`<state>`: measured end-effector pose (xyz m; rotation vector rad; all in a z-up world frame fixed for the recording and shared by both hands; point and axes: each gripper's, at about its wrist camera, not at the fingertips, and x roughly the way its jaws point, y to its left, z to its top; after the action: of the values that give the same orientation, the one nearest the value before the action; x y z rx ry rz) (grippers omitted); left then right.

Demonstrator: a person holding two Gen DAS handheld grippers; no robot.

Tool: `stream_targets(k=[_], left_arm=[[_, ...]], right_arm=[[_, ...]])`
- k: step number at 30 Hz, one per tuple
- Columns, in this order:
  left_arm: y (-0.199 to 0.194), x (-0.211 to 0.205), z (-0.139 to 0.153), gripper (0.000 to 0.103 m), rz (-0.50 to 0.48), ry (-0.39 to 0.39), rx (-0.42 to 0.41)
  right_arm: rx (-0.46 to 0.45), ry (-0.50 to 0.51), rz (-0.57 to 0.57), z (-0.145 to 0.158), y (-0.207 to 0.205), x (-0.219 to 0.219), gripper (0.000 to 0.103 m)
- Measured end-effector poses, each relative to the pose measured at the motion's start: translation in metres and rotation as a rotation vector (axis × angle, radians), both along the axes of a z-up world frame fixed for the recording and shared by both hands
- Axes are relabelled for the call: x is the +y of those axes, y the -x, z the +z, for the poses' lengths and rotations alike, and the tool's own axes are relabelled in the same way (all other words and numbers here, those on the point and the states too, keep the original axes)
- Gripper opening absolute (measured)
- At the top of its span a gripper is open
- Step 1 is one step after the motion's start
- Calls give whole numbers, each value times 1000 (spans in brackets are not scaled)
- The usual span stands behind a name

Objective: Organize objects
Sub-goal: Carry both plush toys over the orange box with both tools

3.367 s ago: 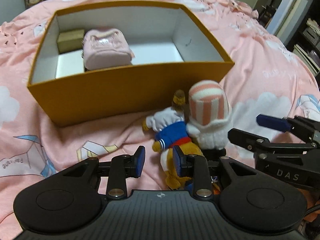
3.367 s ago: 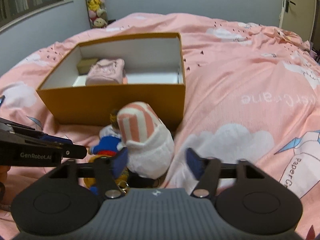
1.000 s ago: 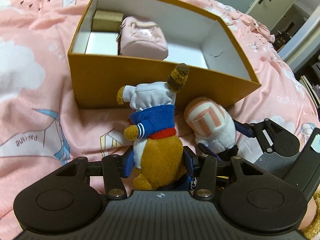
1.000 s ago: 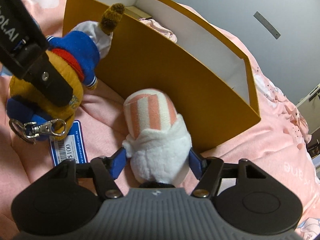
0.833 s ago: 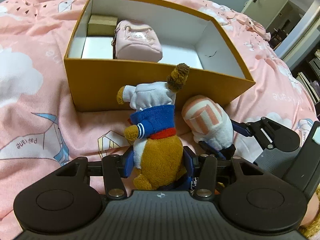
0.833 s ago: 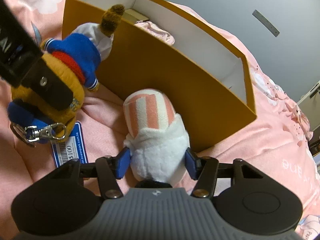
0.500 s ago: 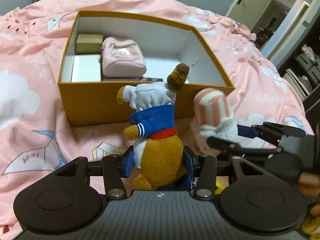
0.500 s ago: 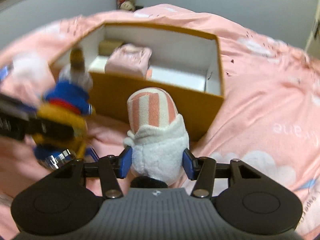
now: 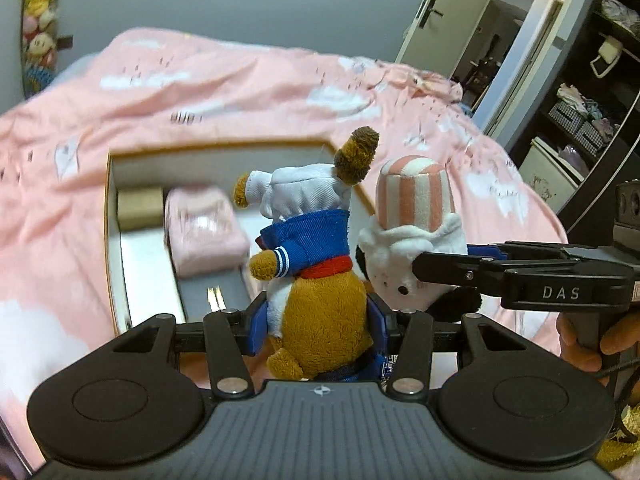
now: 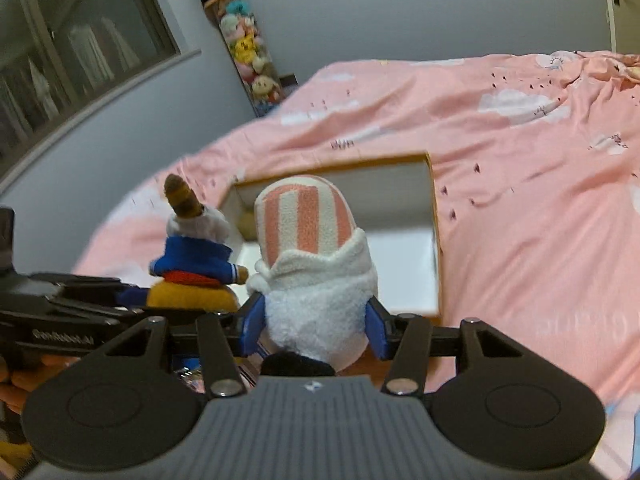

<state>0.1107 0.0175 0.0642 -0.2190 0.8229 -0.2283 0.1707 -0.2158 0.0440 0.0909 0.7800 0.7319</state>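
A brown plush in a blue jacket and white cap (image 9: 308, 240) is pinched at its lower body by my left gripper (image 9: 318, 326), shut on it and held in the air. Close to its right hangs a pink-and-white striped plush (image 10: 306, 220), with my right gripper (image 10: 316, 328) shut on its white base. Below and behind both toys lies the open orange box (image 9: 114, 216) with white inside walls (image 10: 384, 196). In it sit a pink pouch (image 9: 202, 232) and a small tan box (image 9: 140, 208). The box's near wall is hidden by the toys.
The box rests on a pink cloud-print bedspread (image 10: 520, 152). A person's hand (image 9: 580, 344) grips the right tool's handle. A column of plush toys (image 10: 248, 48) hangs on the far wall beside a window. A doorway and dark shelves (image 9: 580, 100) stand at the right.
Both grippers have risen with their plush toys from the bedspread in front of the box to a height above it. The right gripper rolled level and its jaws closed in on the striped plush.
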Motion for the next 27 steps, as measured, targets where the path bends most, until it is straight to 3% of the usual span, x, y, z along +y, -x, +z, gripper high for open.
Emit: stream_targets(k=[4, 7, 14, 20, 27], left_arm=[[-30, 2, 16, 56, -18, -14, -24], [-61, 1, 13, 56, -31, -17, 15], [-132, 7, -27, 56, -37, -24, 154], [-170, 12, -62, 56, -77, -27, 231], [-192, 9, -86, 57, -106, -71, 260]], right_arm=[[9, -31, -10, 17, -31, 7, 54], [44, -19, -32, 18, -54, 15, 54], [166, 46, -68, -7, -116, 35, 55], [290, 89, -88, -33, -159, 48, 55], [403, 135, -117, -57, -191, 63, 55]])
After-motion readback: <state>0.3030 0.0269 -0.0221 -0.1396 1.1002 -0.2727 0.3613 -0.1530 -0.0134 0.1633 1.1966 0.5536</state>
